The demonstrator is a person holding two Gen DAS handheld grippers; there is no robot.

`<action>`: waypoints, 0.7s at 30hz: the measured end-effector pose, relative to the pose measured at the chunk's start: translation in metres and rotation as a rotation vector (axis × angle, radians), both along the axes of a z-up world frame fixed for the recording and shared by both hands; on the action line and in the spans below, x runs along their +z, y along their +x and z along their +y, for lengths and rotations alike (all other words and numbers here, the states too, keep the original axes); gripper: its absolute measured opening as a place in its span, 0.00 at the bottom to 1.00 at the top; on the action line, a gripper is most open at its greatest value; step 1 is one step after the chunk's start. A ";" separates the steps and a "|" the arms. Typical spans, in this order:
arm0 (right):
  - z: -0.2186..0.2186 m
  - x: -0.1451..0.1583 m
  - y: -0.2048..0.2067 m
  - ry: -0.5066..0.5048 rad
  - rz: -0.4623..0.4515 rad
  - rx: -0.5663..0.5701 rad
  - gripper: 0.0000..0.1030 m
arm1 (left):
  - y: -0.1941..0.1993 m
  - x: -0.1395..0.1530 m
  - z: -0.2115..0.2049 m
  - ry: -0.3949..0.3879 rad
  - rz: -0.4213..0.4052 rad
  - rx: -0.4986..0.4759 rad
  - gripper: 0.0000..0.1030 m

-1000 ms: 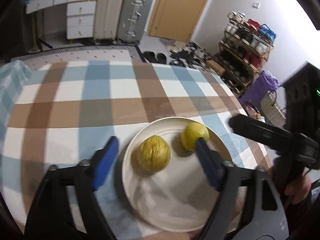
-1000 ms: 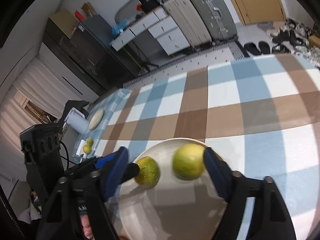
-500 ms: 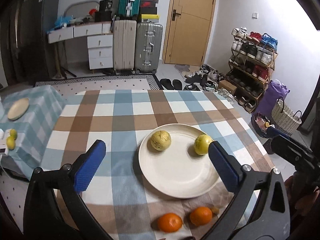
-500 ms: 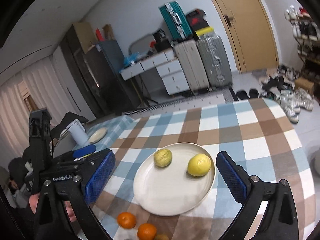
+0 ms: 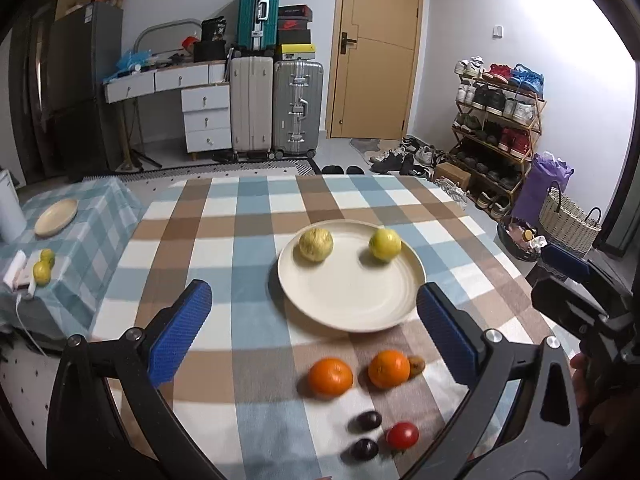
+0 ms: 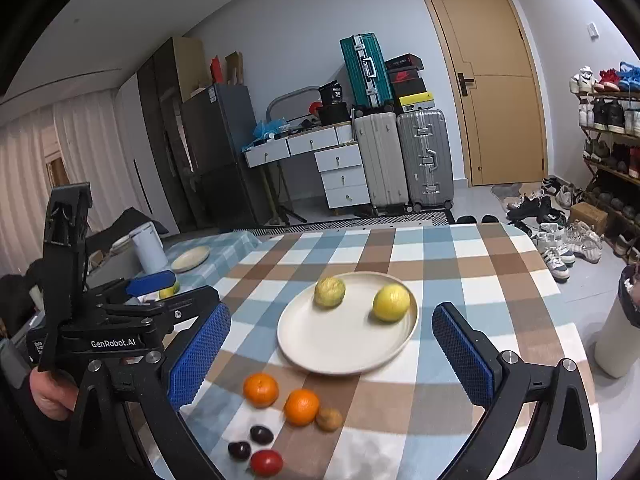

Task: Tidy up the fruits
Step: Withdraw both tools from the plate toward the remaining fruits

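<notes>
Fruits are sorted by kind: two round yellow lemons sit apart on the cream ceramic plate mid-table, while two oranges, dark plums and a red tomato wait by the checked table's near edge. Left gripper and right gripper, jaws just opened wide, hold nothing, seemingly ready for the next pick.

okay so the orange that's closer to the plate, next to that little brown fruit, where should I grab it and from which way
Judging by its round shape, grip the orange across its widest middle, coming down from above. The small brown fruit touches it on one side and the other orange sits close on the opposite side, so set the pads on the plate-facing and near sides, which look clear. Both grippers are open and empty.
</notes>
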State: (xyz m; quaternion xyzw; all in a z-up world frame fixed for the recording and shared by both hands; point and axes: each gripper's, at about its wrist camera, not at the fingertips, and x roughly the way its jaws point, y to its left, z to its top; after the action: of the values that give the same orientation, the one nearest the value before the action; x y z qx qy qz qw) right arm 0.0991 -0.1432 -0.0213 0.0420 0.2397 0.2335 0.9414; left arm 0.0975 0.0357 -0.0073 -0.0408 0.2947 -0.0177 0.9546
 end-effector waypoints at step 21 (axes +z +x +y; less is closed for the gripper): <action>0.031 -0.069 -0.025 -0.081 0.146 0.042 1.00 | -0.024 -0.085 0.020 -0.084 0.117 0.020 0.99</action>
State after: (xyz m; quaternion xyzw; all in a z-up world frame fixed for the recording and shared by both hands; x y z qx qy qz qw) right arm 0.0737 -0.1118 -0.0906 0.0159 0.3176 0.2398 0.9173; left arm 0.0732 0.0552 -0.0923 -0.0847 0.3487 -0.0183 0.9332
